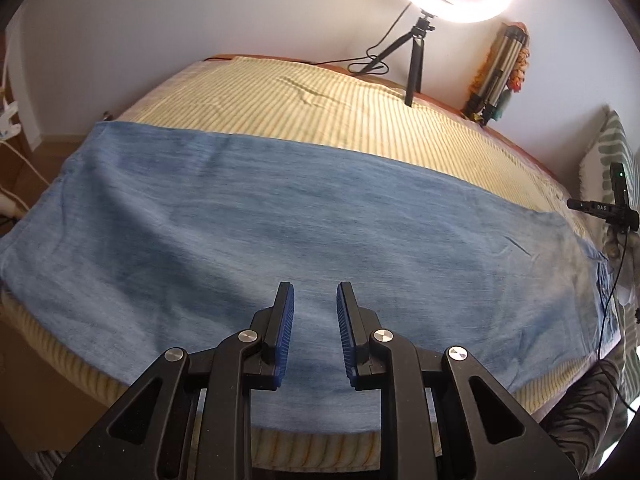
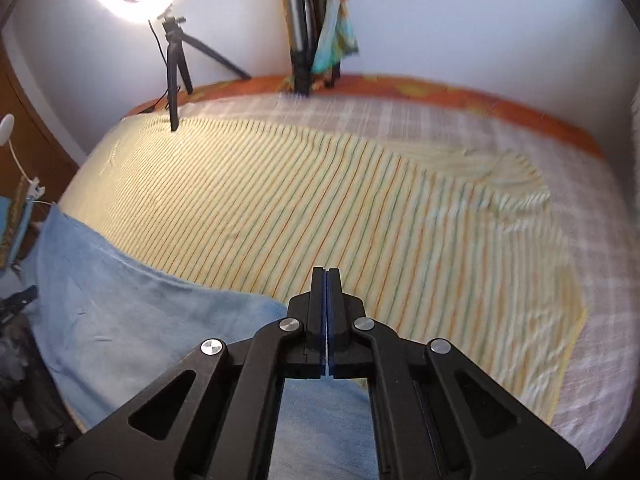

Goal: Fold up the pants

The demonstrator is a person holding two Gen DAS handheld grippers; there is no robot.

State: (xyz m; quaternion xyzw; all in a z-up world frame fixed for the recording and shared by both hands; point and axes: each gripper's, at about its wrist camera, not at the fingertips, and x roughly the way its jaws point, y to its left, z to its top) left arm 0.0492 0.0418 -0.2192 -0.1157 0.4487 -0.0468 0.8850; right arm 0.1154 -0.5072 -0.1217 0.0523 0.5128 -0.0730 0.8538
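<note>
Blue denim pants [image 1: 280, 216] lie flat across a yellow striped sheet [image 1: 320, 108] on the bed, reaching from the left edge to the right. My left gripper [image 1: 315, 292] is open and empty, held just above the near part of the pants. In the right wrist view the pants [image 2: 132, 316] fill the lower left and pass under my right gripper [image 2: 326, 274]. Its jaws are pressed together with nothing seen between them, over the pants' upper edge where it meets the striped sheet [image 2: 320, 200].
A lit ring light on a small tripod [image 1: 416, 64] stands on the bed's far side; it also shows in the right wrist view [image 2: 174, 76]. Folded tripods [image 2: 304, 28] lean against the wall. A pillow [image 1: 612, 152] lies at the right. A checked sheet [image 2: 600, 280] covers the right side.
</note>
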